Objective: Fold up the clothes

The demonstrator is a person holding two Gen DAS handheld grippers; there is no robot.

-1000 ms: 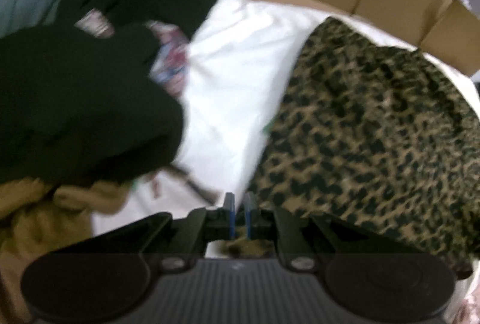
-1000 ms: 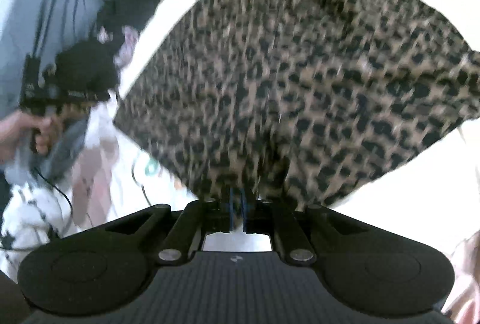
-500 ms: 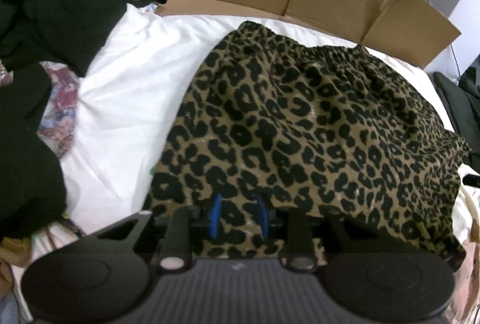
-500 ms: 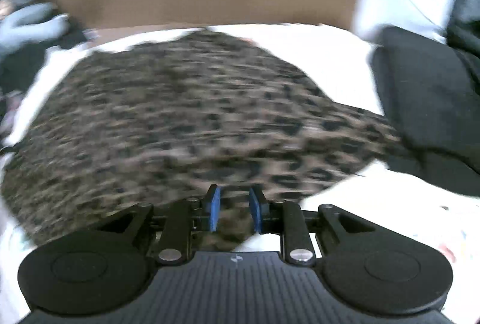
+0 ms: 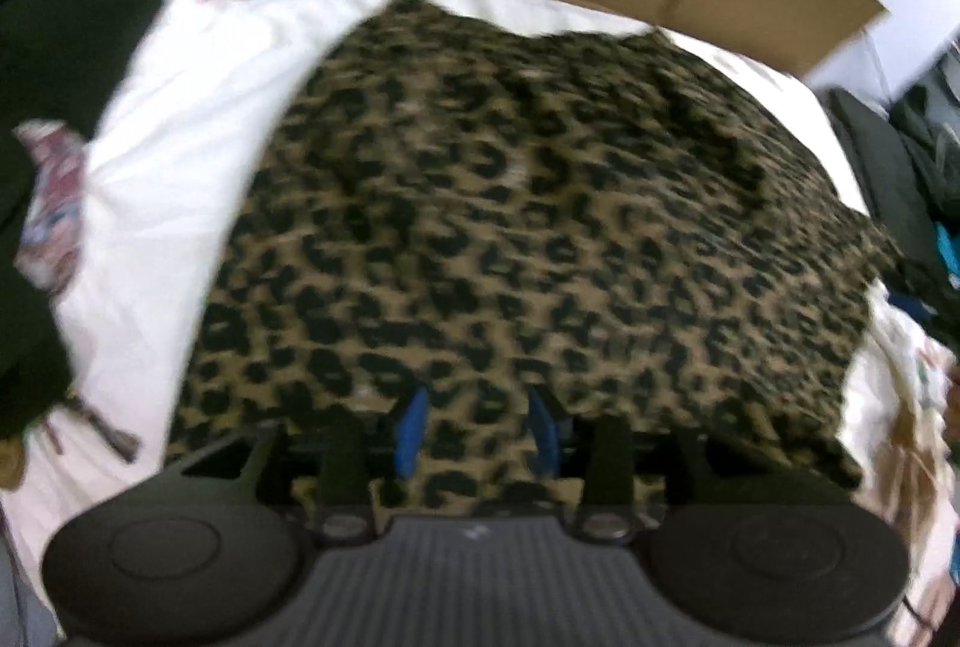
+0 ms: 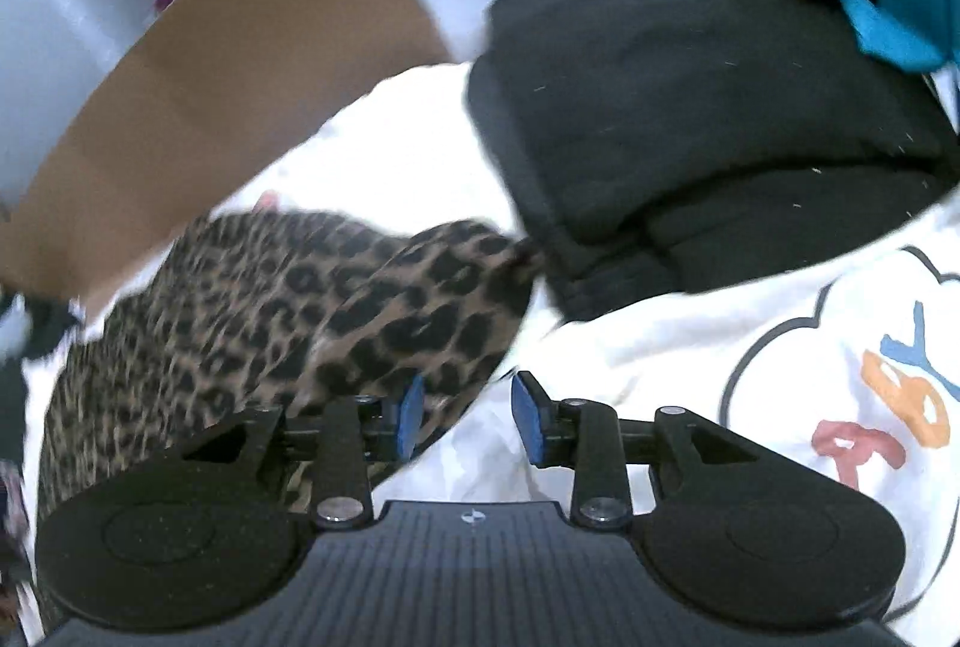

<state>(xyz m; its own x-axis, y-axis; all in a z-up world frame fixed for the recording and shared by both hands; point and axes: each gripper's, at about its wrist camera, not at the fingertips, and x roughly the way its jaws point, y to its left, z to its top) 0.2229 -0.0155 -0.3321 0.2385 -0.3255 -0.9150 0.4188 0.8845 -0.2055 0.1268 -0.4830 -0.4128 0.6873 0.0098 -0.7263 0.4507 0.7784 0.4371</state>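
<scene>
White sheet [image 6: 780,347] print reads roughly "BAY"; blurred.

You will find only one piece of lettering, in the right wrist view: large coloured letters printed inside a thin dark cloud-shaped outline on the white printed cotton sheet [image 6: 780,347] near its right edge. Reading from the nearest letter away from you, there is a red one that looks like a P or D, an orange one like a B, and a blue Y. They lie tilted, so you cannot make out a whole word.
</scene>
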